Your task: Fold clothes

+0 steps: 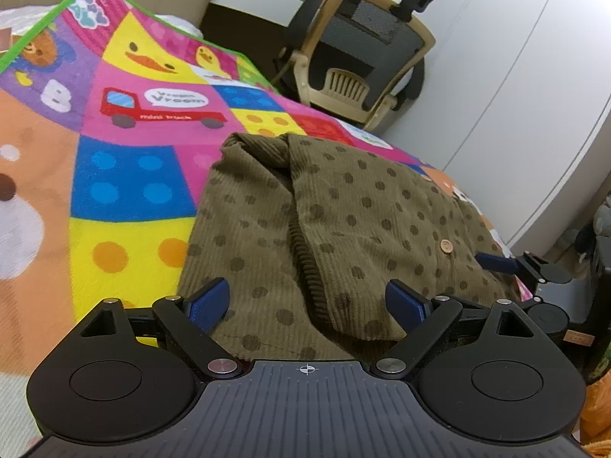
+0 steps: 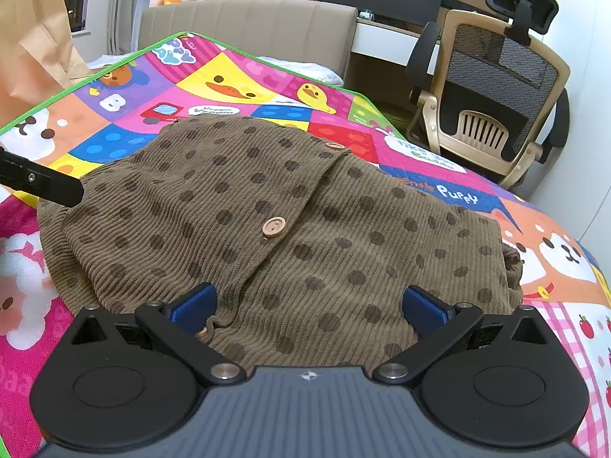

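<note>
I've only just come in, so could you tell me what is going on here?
A person is folding clothes with two handheld grippers. An olive-brown corduroy cardigan with dark dots and wooden buttons lies partly folded on a colourful cartoon play mat. The left gripper and right gripper both sit at its near edge, jaws open, gripping nothing. A beige mesh office chair stands behind.

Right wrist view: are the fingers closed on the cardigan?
No. The right gripper has its blue fingers spread wide apart over the brown dotted cardigan, with no fabric pinched between them.
</note>
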Demonstrator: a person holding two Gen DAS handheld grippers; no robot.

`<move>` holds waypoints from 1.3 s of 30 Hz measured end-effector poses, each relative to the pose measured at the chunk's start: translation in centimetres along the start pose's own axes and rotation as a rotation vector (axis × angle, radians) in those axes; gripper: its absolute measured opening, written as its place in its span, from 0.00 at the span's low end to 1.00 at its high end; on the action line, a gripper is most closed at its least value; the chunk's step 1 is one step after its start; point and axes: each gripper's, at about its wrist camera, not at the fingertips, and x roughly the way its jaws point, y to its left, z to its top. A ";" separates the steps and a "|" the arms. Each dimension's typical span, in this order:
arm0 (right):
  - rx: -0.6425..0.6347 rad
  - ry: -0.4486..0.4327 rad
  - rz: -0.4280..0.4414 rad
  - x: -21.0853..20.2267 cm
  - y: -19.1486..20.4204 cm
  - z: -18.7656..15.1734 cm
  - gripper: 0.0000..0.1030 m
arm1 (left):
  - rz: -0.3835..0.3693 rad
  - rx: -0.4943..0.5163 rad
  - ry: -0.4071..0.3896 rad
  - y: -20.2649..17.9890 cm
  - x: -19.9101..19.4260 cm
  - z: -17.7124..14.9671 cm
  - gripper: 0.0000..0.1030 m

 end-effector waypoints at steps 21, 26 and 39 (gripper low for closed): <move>-0.024 -0.015 -0.021 -0.3 0.5 0.0 1.00 | 0.050 -0.049 -0.019 1.7 -0.7 0.0 0.09; -0.117 -0.060 -0.029 -1.6 2.0 0.5 1.00 | 0.050 -0.072 -0.073 1.8 -2.8 1.0 0.08; -0.009 -0.112 -0.035 -3.8 -0.4 1.1 1.00 | 0.192 0.000 0.021 1.8 -2.0 0.0 0.63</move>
